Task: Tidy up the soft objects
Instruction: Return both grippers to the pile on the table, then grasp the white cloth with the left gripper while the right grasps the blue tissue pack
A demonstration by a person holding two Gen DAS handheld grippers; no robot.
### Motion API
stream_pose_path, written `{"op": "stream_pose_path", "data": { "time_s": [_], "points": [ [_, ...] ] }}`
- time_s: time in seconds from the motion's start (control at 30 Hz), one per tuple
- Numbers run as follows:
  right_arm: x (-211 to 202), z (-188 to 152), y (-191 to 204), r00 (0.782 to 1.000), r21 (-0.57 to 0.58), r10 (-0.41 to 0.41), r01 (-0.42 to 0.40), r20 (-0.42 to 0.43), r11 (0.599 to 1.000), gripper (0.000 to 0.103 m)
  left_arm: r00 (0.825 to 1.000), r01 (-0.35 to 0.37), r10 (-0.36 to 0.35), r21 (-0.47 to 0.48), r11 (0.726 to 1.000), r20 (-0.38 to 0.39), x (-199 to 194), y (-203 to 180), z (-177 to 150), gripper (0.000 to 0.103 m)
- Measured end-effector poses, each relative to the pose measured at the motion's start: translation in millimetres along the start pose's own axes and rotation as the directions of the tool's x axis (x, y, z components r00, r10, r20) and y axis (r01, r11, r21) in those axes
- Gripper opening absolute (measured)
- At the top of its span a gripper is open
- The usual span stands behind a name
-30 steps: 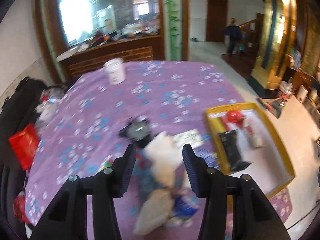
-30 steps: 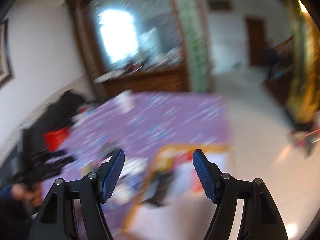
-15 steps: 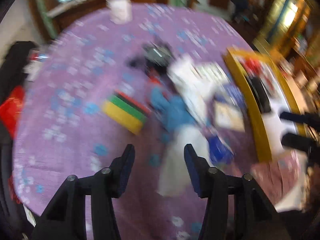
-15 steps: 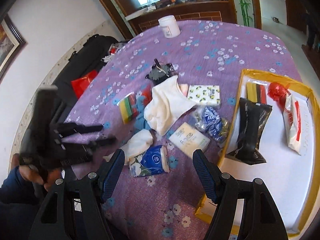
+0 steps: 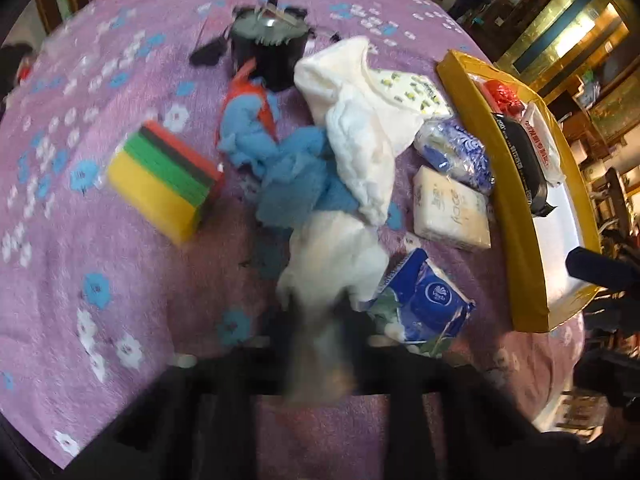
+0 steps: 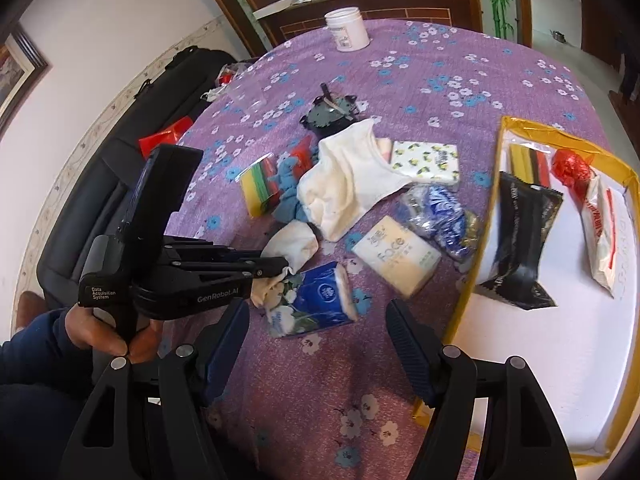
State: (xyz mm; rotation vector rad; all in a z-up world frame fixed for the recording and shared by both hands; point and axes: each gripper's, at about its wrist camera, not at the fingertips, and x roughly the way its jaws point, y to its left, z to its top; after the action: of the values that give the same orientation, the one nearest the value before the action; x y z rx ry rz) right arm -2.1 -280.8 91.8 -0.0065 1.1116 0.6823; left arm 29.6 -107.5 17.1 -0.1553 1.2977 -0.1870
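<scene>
Purple tablecloth (image 6: 440,60) with white and blue flowers; at nine o'clock a yellow, green, black and red striped sponge stack (image 5: 164,176), at centre a blue cloth (image 5: 296,176) under a cream cloth (image 5: 360,128), at three o'clock a gold-rimmed white tray (image 6: 486,240)

The left hand-held gripper (image 5: 320,344) is smeared by blur around the small white cloth (image 5: 336,252). The yellow tray (image 6: 472,280) runs off the right edge; the blue cloth (image 5: 296,188) lies partly buried.

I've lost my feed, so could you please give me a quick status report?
Left gripper shut on small white cloth. Right gripper open, empty, above blue tissue pack. Blue pack touches the cloth; yellow tray to the right.
</scene>
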Motion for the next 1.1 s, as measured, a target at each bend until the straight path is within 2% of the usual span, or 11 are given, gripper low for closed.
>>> {"op": "stream_pose_path", "data": {
  "time_s": [0.2, 0.37, 0.43, 0.53, 0.63, 0.73, 0.83, 0.87, 0.9, 1.1],
  "points": [
    [34, 0, 17, 0.997, -0.06, -0.03, 0.025, -0.068, 0.998, 0.076, 0.999, 0.026, -0.025, -0.026, 0.999, 0.033, -24, 17, -22, 0.012],
    [65, -2, 26, 0.991, -0.106, -0.063, 0.051, -0.119, 0.993, 0.08, 0.996, -0.003, 0.005, -0.029, 1.0, 0.085, -48, 35, -34, 0.012],
    [76, -2, 30, 0.985, -0.147, -0.122, 0.104, -0.122, 0.984, 0.08, 0.996, -0.006, 0.01, -0.038, 0.999, 0.091, -53, 41, -38, 0.012],
    [90, -3, 31, 0.978, -0.189, -0.168, 0.143, -0.123, 0.972, 0.087, 0.995, -0.014, 0.018, -0.041, 0.999, 0.096, -55, 46, -43, 0.012],
    [101, -3, 30, 0.974, -0.207, -0.177, 0.147, -0.138, 0.967, 0.088, 0.995, -0.007, 0.012, -0.049, 0.999, 0.099, -58, 51, -46, 0.012],
    [105, -3, 36, 0.974, -0.221, -0.171, 0.136, -0.147, 0.966, 0.088, 0.994, -0.007, 0.012, -0.049, 0.999, 0.105, -57, 50, -46, 0.012],
    [112, -6, 41, 0.966, -0.262, -0.211, 0.167, -0.149, 0.95, 0.09, 0.994, -0.004, 0.009, -0.049, 0.999, 0.106, -56, 50, -46, 0.012],
    [112, -6, 39, 0.97, -0.236, -0.191, 0.152, -0.152, 0.96, 0.086, 0.994, -0.005, 0.01, -0.048, 0.999, 0.107, -56, 50, -46, 0.012],
    [110, -7, 35, 0.974, -0.214, -0.165, 0.13, -0.154, 0.968, 0.078, 0.994, -0.007, 0.012, -0.046, 0.999, 0.109, -56, 48, -46, 0.012],
    [79, -5, 28, 0.987, -0.175, -0.147, 0.134, -0.066, 0.975, 0.078, 0.991, -0.01, 0.012, -0.016, 1.0, 0.135, -58, 37, -44, 0.012]
  ]
}}
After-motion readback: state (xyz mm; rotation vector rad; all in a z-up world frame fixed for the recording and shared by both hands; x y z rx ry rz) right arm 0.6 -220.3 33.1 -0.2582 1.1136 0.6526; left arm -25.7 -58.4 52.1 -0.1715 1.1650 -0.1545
